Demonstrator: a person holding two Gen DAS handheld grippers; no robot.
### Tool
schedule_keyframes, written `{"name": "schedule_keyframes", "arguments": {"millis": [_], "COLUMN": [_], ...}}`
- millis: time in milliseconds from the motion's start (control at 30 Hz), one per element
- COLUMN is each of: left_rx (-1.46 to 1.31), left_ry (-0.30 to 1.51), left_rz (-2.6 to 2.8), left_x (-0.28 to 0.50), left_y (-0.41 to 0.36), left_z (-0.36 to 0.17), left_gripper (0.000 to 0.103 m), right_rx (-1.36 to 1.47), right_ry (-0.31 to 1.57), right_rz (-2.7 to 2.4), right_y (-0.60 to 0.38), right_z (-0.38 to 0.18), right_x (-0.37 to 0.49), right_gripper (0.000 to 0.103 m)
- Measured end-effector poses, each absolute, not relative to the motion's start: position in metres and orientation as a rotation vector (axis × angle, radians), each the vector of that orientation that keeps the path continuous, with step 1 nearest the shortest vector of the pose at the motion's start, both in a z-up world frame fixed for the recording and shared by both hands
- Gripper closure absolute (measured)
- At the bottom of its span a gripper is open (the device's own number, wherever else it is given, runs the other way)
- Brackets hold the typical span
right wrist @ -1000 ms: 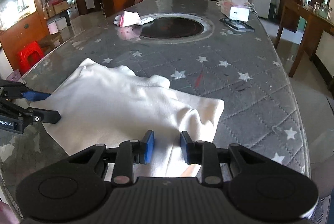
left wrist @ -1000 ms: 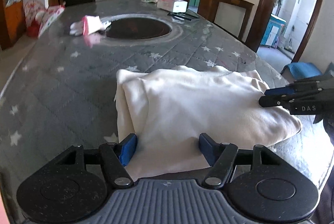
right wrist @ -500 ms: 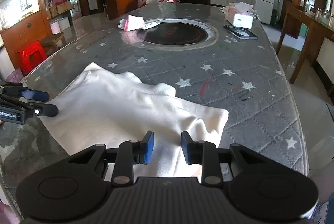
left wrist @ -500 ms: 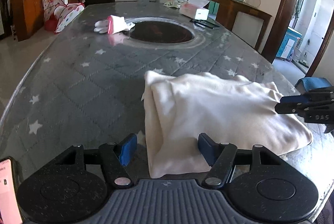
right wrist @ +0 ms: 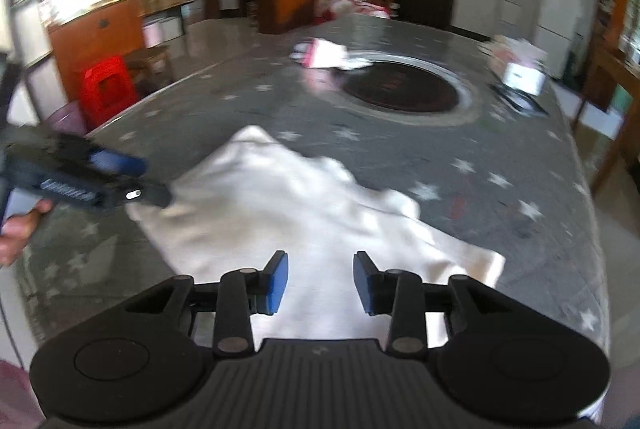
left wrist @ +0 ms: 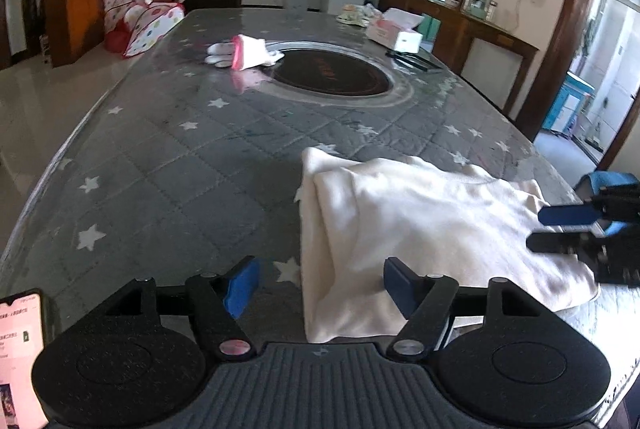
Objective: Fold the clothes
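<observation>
Cream garment, folded into a thick rectangle, lies on the star-patterned counter at the near edge, at about 4 o'clock from the dark round inset. Left gripper is wide open with its blue pads straddling the garment's near-left corner, gripping nothing. Right gripper is partly open over the cloth's near edge, also empty; white-and-pink gloves lie at the inset's 9 o'clock.

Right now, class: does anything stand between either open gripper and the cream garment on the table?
Nothing visible does. The left gripper and right gripper both sit open at the edge of the cream garment, with no object between.
</observation>
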State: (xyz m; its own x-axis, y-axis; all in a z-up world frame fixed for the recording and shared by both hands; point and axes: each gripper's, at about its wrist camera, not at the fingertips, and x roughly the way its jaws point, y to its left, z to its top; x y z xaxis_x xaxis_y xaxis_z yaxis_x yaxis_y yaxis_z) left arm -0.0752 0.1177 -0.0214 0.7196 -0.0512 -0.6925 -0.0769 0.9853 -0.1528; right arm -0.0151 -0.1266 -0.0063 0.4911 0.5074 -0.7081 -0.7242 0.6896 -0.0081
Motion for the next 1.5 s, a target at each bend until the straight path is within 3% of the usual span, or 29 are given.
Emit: {"name": "schedule_keyframes", "arguments": {"millis": [367,467,900,933,1067,1367,1500], "left_rx": [-0.23,-0.24,-0.391,-0.402,-0.441,-0.576,-0.572], "left_ry": [0.76,0.759,0.856,0.861,0.873,0.917,0.924], "left_rz": [0.099,0.098,0.04,0.036,0.028,-0.014,-0.046], "left_x": [-0.062,-0.057,-0.042,-0.041,-0.039,-0.025,-0.017], "left_y": [0.152,0.156,0.158,0.159,0.16,0.158,0.148], "left_z": [0.0,0.004,-0.017,-0.018,-0.021,-0.03,-0.03], "left_gripper": [0.007,0.005,0.005,0.005,0.005,0.008,0.021], "right_rx": [-0.482,-0.531,-0.752,-0.754,-0.701,-0.439,-0.401], "right_ry": [0.689,0.669,0.567,0.568,0.572,0.581,0.571], "right_rz": [0.955,0.999,1.055,1.049,1.029,1.032,1.033], "right_y": [-0.058,-0.041,0.015,0.016,0.012,-0.02,-0.032], "right_z": [-0.003,-0.005,-0.038,-0.041,-0.04,-0.008,-0.002], "right_x": [-0.049,-0.057,-0.079,-0.078,-0.07,-0.047,-0.046], "right_gripper": [0.06,0.06,0.061,0.063,0.087,0.091,0.091]}}
